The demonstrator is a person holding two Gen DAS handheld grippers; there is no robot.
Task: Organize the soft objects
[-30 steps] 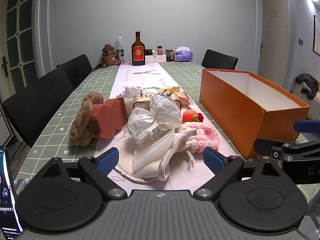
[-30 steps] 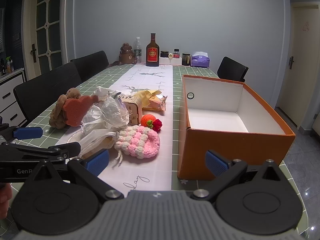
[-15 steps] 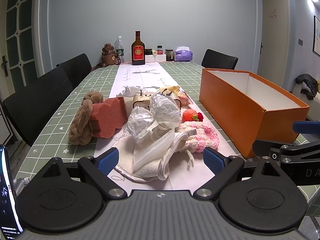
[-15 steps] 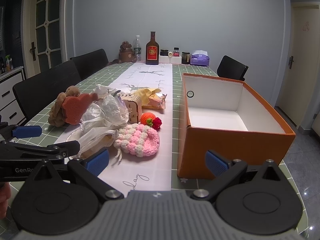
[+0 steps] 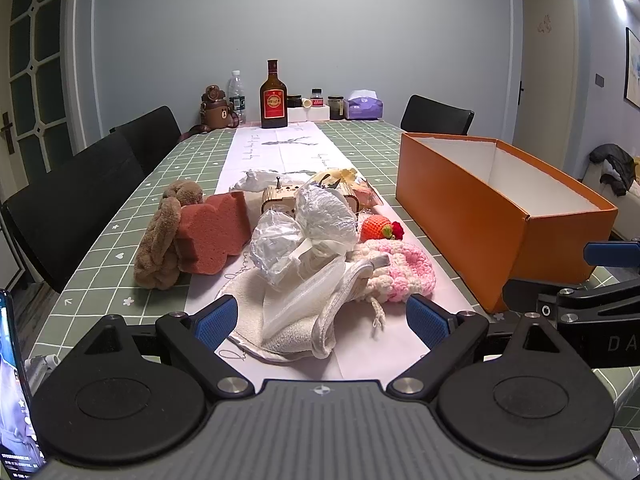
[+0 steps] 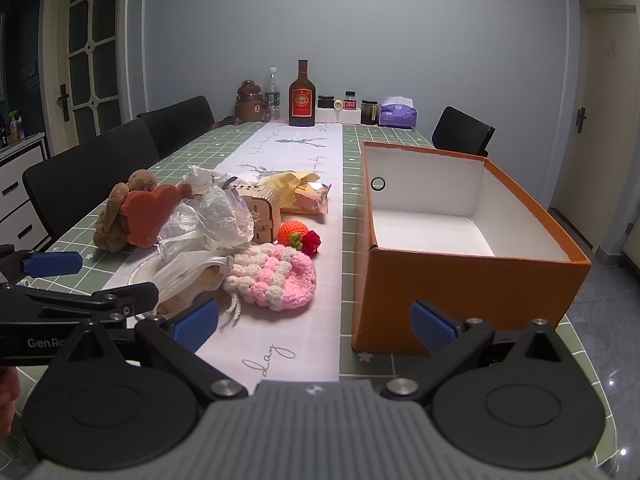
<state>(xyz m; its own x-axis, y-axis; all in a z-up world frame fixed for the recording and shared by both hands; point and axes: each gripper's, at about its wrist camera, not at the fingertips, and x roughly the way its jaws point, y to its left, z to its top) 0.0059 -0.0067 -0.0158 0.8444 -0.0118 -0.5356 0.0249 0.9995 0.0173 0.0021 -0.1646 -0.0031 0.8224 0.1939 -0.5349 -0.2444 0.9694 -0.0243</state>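
A heap of soft things lies on the table runner: a brown plush toy (image 5: 160, 236), a red sponge (image 5: 212, 232), crumpled plastic bags (image 5: 308, 228), a white cloth (image 5: 288, 316), a pink-and-white knitted pouch (image 5: 400, 272) (image 6: 272, 276) and a crocheted orange fruit (image 5: 376, 229) (image 6: 294, 233). An empty orange box (image 5: 480, 216) (image 6: 460, 280) stands to their right. My left gripper (image 5: 320, 320) hovers open just short of the white cloth. My right gripper (image 6: 314, 322) is open, holding nothing, between the pouch and the box.
A small wooden box (image 6: 262, 212) and a yellow snack bag (image 6: 300, 196) lie behind the heap. A brown bottle (image 5: 273, 98), jars, a tissue box (image 5: 363, 106) and a bear-shaped flask (image 5: 214, 108) stand at the far end. Black chairs (image 5: 80, 196) line the left side.
Both grippers have drifted very slightly; the scene sits a touch lower in the views. Nothing on the table has moved.
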